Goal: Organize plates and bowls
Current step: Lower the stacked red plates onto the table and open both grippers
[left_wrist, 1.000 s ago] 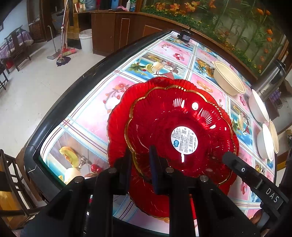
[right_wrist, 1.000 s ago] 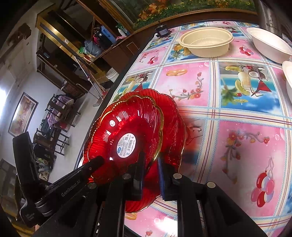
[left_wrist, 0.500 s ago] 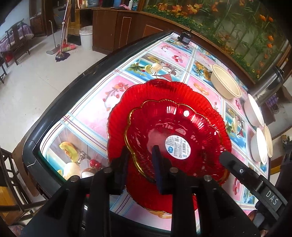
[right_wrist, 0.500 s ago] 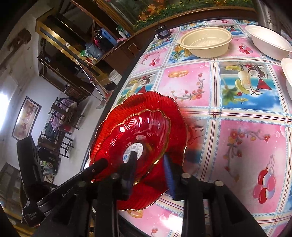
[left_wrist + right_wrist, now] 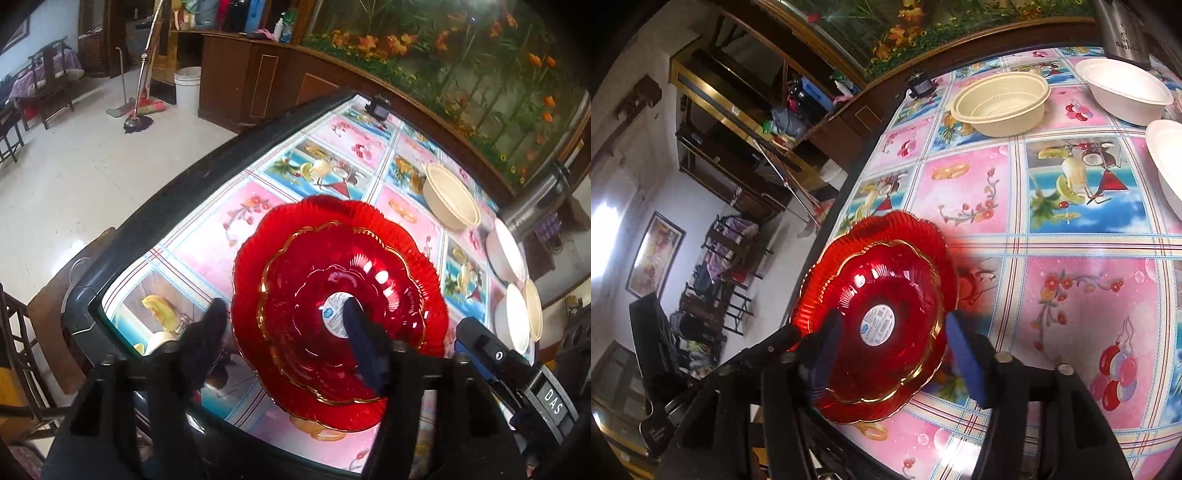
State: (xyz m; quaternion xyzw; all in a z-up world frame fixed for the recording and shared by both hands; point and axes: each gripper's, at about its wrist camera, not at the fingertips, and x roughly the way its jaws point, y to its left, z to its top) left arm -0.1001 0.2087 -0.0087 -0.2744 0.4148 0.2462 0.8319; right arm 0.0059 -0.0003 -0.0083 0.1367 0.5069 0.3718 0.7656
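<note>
A small gold-rimmed red plate [image 5: 314, 295] with a white sticker lies nested on a larger red plate [image 5: 332, 210] near the table's corner. My left gripper [image 5: 283, 308] hovers over the near side of the stack. Its jaws are opening, and the pads touch neither plate. In the right wrist view the same small plate [image 5: 886, 288] sits on the large plate [image 5: 897, 225]. My right gripper [image 5: 892, 319] is above them, its jaws opening too and pressing on nothing. A cream bowl [image 5: 1001, 103] and two white bowls [image 5: 1126, 90] [image 5: 1167, 158] stand farther off.
The table [image 5: 207, 236] has a fruit-print cloth and a black edge close to the plates. The cream bowl [image 5: 450, 201], white bowls [image 5: 506, 251] and a steel flask [image 5: 535, 199] stand along the far side. A small black object [image 5: 378, 107] sits at the far edge.
Both grippers went from shut on the small plate's near rim to wide apart and drew back upward a little. The small plate now rests on the larger one.
</note>
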